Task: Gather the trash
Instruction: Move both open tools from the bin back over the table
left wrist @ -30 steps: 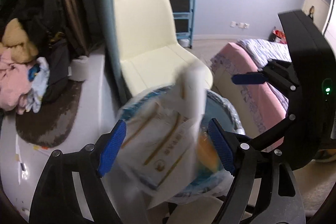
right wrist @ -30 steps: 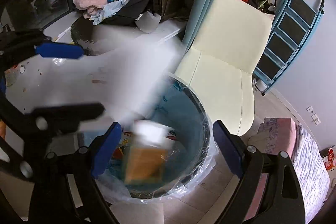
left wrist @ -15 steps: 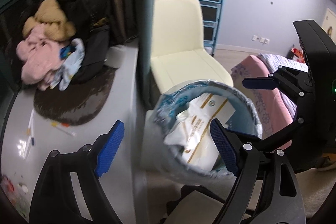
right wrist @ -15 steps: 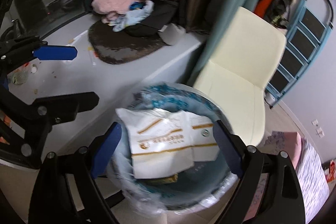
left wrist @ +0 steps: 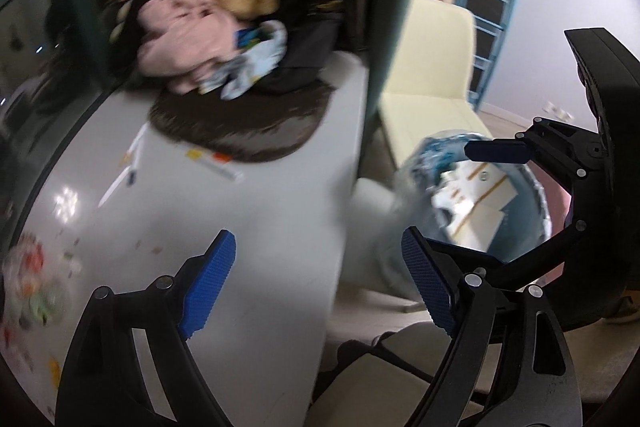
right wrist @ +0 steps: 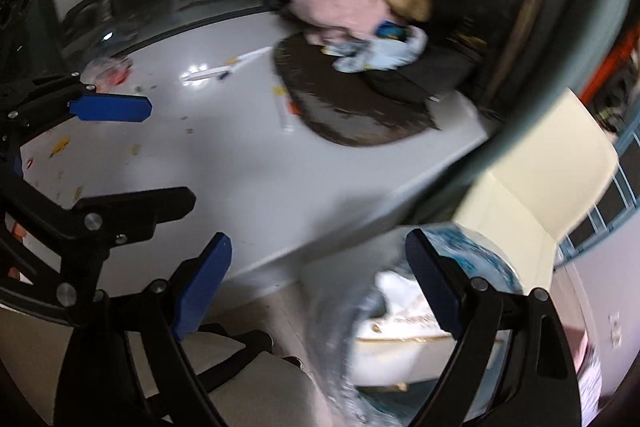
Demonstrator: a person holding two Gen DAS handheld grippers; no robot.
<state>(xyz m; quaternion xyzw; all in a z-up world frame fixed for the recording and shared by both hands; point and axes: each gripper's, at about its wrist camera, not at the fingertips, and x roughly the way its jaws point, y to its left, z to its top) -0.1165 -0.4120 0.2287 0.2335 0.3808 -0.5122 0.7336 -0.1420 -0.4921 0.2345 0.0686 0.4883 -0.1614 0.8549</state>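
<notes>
Swinging away from the bin, we read this as the return leg of collecting trash: at far left a crumpled clear wrapper (left wrist: pixel 30 281) with red and green bits lies on the white tabletop (left wrist: pixel 260 211), loose crumbs near it. Our left gripper (left wrist: pixel 316 283) has just been opening, its fingers wide with nothing between them, and the right gripper (right wrist: pixel 320 281) gapes equally empty. At right the lined trash bin (left wrist: pixel 532 195) holds white packaging (left wrist: pixel 484 203); next we judge one gripper must reach left to that wrapper.

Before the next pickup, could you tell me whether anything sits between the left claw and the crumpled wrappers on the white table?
Nothing visible does: bare table lies between the open left claw and the wrappers.
</notes>
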